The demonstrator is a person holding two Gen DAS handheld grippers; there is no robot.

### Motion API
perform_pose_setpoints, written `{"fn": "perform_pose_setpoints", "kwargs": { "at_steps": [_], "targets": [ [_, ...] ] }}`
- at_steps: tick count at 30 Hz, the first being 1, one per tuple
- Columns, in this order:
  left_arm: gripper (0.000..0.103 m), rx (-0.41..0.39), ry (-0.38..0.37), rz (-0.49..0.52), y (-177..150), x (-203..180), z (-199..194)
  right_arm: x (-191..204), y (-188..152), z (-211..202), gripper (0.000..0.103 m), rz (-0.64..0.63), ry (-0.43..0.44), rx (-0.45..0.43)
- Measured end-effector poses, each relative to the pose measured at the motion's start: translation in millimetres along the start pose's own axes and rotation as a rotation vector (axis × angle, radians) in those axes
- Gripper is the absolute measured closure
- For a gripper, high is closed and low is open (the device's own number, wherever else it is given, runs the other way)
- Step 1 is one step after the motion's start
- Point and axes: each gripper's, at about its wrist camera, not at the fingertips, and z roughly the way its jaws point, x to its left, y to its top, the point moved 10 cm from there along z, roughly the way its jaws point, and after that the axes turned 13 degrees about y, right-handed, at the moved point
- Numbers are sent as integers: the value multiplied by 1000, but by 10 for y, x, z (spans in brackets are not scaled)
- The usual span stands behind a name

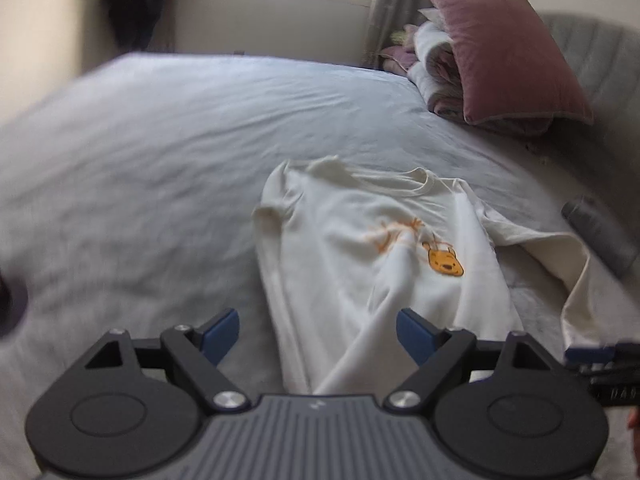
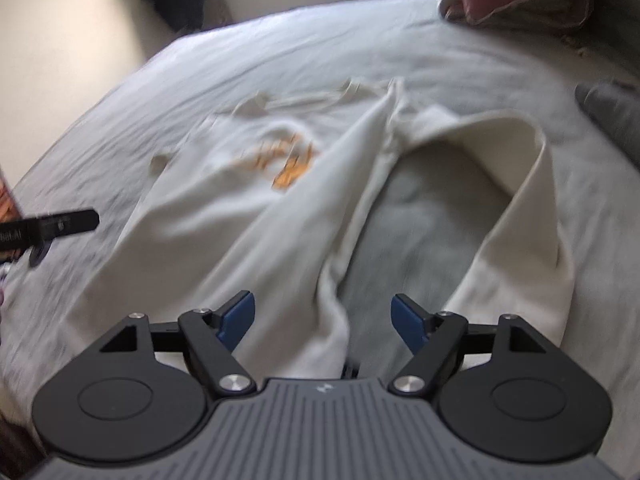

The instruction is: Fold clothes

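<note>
so the cream t-shirt (image 1: pixel 360 248) lies rumpled on the grey bed (image 1: pixel 160 140), hem running under both the left gripper (image 1: pixel 318 334) and right gripper (image 2: pixel 324 318), each spread wide, gripping nothing.

Cream tee (image 1: pixel 352 256) w/ orange bear print lies rumpled, face-up on bed, hem bunched.

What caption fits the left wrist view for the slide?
Left gripper open above a cream T-shirt lying rumpled on the grey bed sheet.
</note>
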Motion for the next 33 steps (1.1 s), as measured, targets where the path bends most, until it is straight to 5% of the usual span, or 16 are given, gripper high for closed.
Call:
{"fn": "perform_pose_setpoints", "kwargs": {
  "at_steps": [11, 16, 21, 28, 30, 31, 33],
  "targets": [
    [17, 112, -133, -49, -461, 343, 42, 227, -505, -302, 22, -141, 90, 68],
    [28, 178, -212, -7, -705, 278, 44, 399, -729, -181, 22, -189, 144, 126],
    [28, 163, -278, 47, -727, 79, -19, 547, -823, -39, 22, -366, 76, 134],
    [29, 145, -360, 103, -725, -124, -122, 578, -648, -64, 23, -142, 258, 112],
    [31, 135, -390, 121, -719, -182, -174, 573, -608, -61, 47, -91, 275, 105],
    [31, 128, -401, 126, -716, -198, -198, 565, -569, -84, 87, -88, 268, 87],
    [31, 114, -422, 135, -708, -227, -245, 546, -486, -140, 92, -89, 248, 44]
  ]
}}
